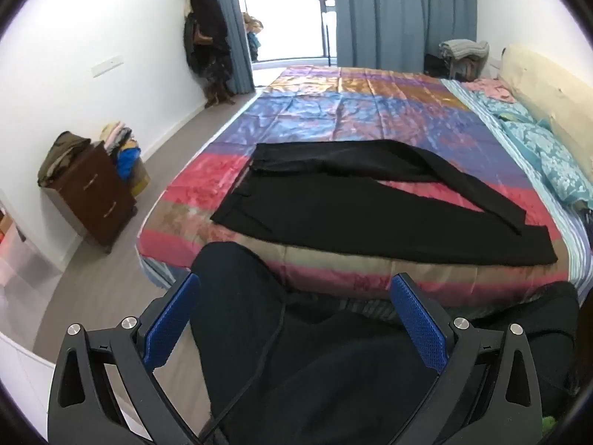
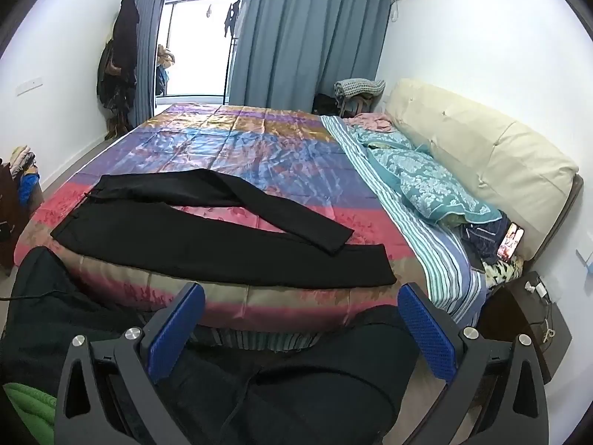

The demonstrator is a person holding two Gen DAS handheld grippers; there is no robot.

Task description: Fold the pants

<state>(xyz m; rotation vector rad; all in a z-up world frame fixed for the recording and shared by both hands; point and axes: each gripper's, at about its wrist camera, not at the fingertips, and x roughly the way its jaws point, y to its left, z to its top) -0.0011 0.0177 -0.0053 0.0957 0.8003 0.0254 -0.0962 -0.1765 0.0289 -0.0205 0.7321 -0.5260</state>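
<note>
The black pants [image 1: 370, 211] lie flat on the bed [image 1: 333, 118], near its front edge. The waist is on the left side and the two legs reach out to the right. The near leg lies straight along the edge of the bed. The far leg bends and its end rests just on top of the near leg, close to the cuff. In the right wrist view the pants [image 2: 207, 241] look the same, with the far leg crossing down to the near one.

The bed has a shiny cover with pink, blue, purple and gold stripes. A blue flowery pillow [image 2: 426, 181] sits at the right end, beside a cream headboard [image 2: 481, 155].

The left gripper [image 1: 296, 319] is held low in front of the bed. Its two blue fingers [image 1: 170, 322] are wide apart and hold nothing. The right gripper [image 2: 302, 326] is also low in front of the bed, with its blue fingers [image 2: 426, 333] wide apart and nothing between them. Both grippers are well apart from the pants. Dark clothing on the person shows under each gripper.

A brown dresser [image 1: 92, 193] stands by the left wall with clothes piled on top. Blue curtains [image 2: 304, 37] hang at the far window.
</note>
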